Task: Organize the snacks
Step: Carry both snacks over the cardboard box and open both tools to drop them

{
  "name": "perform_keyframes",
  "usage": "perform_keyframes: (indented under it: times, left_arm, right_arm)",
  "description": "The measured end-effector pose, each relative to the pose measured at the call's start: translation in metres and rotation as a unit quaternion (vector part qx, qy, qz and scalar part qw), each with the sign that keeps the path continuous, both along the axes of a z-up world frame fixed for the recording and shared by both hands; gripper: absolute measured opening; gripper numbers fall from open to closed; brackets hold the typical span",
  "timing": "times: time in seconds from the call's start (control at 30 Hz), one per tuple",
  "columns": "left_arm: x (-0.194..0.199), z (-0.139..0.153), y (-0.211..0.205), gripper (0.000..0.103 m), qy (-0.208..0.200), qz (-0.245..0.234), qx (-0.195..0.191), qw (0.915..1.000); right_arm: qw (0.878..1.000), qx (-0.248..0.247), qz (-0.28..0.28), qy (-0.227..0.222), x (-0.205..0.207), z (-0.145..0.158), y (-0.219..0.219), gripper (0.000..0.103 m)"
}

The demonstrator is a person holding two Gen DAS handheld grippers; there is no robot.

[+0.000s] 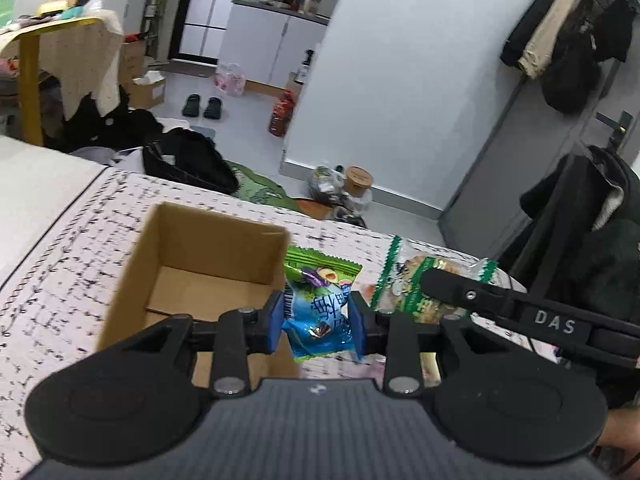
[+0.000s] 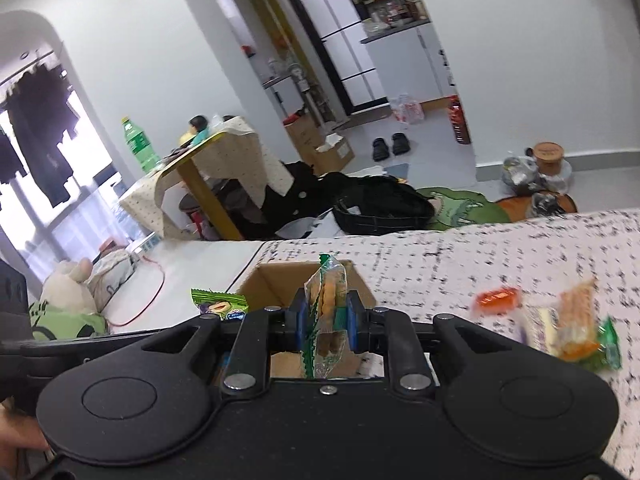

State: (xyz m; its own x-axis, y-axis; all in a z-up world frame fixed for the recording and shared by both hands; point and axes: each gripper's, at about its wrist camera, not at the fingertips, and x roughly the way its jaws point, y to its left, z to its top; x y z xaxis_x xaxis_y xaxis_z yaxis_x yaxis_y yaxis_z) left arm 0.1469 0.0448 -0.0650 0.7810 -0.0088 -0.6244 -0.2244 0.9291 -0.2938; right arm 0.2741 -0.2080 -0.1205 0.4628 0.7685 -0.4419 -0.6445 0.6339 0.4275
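Patterned bed cover (image 1: 72, 248) carrying open cardboard box (image 1: 192, 280); loose snack packets (image 2: 568, 332) lying well apart from it.

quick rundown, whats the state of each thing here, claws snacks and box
left claw: shut on the blue and green snack packet, held off the bed
right claw: shut on the cookie packet, held upright
cardboard box: open, standing on the bed, nothing visible inside
loose snacks: lying on the patterned bedcover, outside the box

left gripper (image 1: 318, 322): black linkage arms, blue pads, silver pivot screws, round black discs | right gripper (image 2: 324, 316): same build, white "DAS" lettering on its arm
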Motion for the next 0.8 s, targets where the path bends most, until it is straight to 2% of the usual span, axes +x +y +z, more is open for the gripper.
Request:
perform_keyframes:
  times: [0.27, 0.57, 0.8]
  left_arm:
    - [-0.004, -0.006, 0.039, 0.033, 0.014, 0.043, 0.002, 0.9990]
    - [-0.003, -0.026, 0.066, 0.033, 0.062, 0.071, -0.015, 0.9954]
    - [-0.003, -0.039, 0.073, 0.036, 0.080, 0.076, -0.008, 0.9939]
  right_arm:
    - [0.999, -0.015, 0.048, -0.014, -0.002, 0.003, 0.040, 0.019]
    - [0.996, -0.015, 0.080, 0.033, -0.001, -0.017, 0.065, 0.019]
    - [0.994, -0.032, 0.094, 0.048, -0.007, -0.026, 0.075, 0.019]
